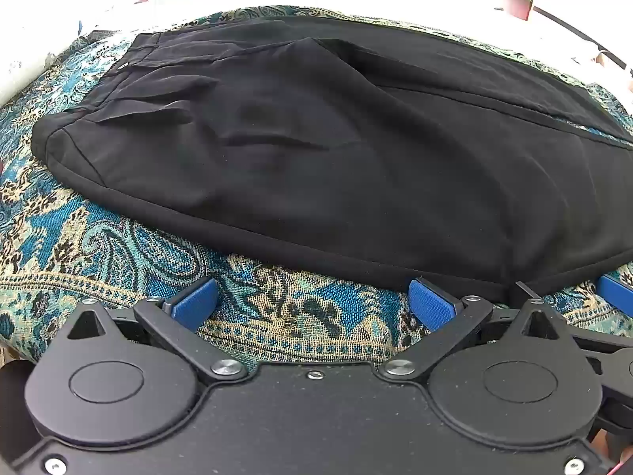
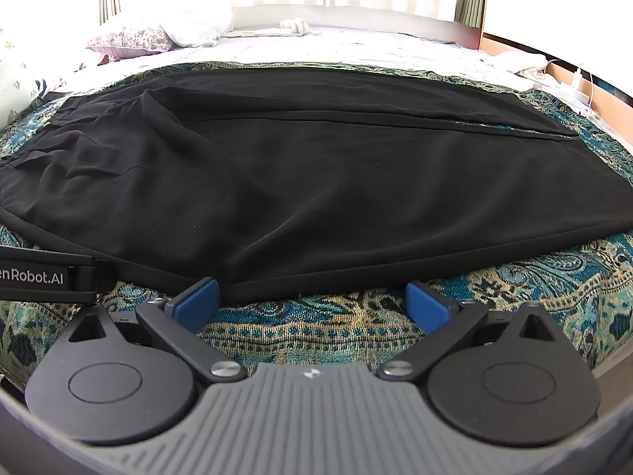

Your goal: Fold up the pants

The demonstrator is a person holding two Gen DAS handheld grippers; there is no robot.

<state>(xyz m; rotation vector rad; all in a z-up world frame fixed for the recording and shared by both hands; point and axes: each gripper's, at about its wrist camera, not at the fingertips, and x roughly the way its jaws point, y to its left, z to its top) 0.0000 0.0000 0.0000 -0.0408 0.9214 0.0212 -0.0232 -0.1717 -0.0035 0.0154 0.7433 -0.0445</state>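
The left gripper (image 1: pixel 312 301) is seen with its jaws spread wide and nothing between them – only the patterned cloth (image 1: pixel 118 249) is framed there. The near hem of the black pants (image 1: pixel 336 166) is met just beyond the blue pads (image 1: pixel 429 303), the right-hand pad lying at the hem's edge; contact cannot be told. Farther out and to the left the waistband (image 1: pixel 126 63) is found, with pleats below it. At the right edge a blue pad of the other gripper is glimpsed.

The right gripper (image 2: pixel 312 301) is likewise held wide apart and empty. Its left pad (image 2: pixel 198 301) is set at the pants (image 2: pixel 316 166) hem, its right pad over bare cloth (image 2: pixel 514 277). The garment is spread flat ahead, the two legs lying side by side, a seam line between them. Beyond it white bedding (image 2: pixel 356 45), a pillow (image 2: pixel 130 37) to the far left and curtains are seen
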